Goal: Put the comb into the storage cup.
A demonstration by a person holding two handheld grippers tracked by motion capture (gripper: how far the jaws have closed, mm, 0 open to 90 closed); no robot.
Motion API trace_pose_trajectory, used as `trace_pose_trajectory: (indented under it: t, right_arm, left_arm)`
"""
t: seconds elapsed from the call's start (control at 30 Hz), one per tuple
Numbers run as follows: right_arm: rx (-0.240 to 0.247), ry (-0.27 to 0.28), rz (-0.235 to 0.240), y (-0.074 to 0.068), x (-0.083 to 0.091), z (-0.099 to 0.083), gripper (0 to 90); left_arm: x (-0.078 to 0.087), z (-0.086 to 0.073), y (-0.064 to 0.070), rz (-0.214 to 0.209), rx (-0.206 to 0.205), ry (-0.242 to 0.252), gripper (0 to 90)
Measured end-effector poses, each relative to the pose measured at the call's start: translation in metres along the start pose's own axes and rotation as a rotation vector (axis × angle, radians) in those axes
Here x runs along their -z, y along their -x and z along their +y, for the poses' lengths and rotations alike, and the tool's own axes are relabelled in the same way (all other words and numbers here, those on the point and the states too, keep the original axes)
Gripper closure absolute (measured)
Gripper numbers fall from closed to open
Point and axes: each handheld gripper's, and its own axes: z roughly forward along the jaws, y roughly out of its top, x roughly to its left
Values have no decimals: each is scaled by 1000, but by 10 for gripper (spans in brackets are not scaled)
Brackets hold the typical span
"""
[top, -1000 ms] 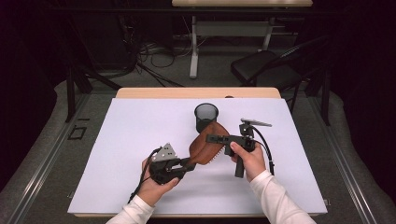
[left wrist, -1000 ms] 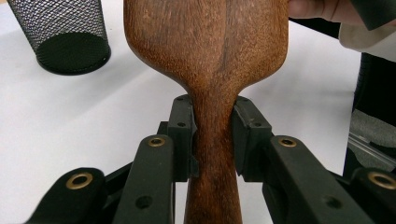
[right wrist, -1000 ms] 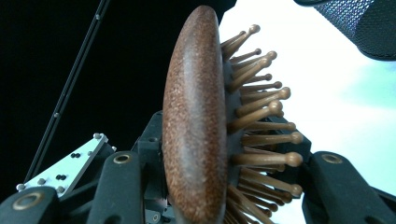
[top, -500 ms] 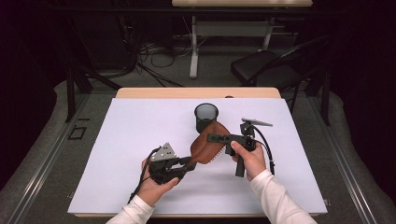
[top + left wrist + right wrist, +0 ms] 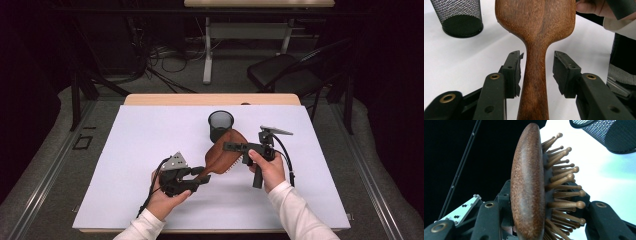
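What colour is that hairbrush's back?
Reddish-brown wood grain on the hairbrush, clearest in the left gripper view.

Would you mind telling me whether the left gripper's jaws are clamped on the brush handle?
No, in the left gripper view the handle runs between the jaws with bare gaps on both sides.

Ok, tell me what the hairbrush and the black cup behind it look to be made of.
Hairbrush: seemingly wood, reddish-brown with fine visible grain and a smooth matte finish; its pins look wooden too, with rounded tips, set in a dark pad, possibly rubber. Cup: black mesh, probably coated metal wire, since light shows through its woven wall.
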Motion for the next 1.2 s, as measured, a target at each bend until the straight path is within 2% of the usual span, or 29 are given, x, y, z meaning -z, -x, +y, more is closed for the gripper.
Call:
trace_pose_trajectory:
  t: [0.13,0.3,0.83,1.03,1.2]
  right_arm:
    - [-4,9,-2,1,0,0,494]
    - [-10,5,3,2,1,1,493]
    - [-11,31,-12,8,6,4,493]
    - [-11,40,-12,8,8,6,493]
    - [-10,46,-16,9,10,7,493]
  left_arm:
    - [0,0,-2,-7,22,4,519]
    - [1,1,-5,10,39,12,470]
    - [6,2,-10,23,68,56,446]
    - [9,2,-15,53,88,78,417]
    - [12,2,-18,105,99,90,399]
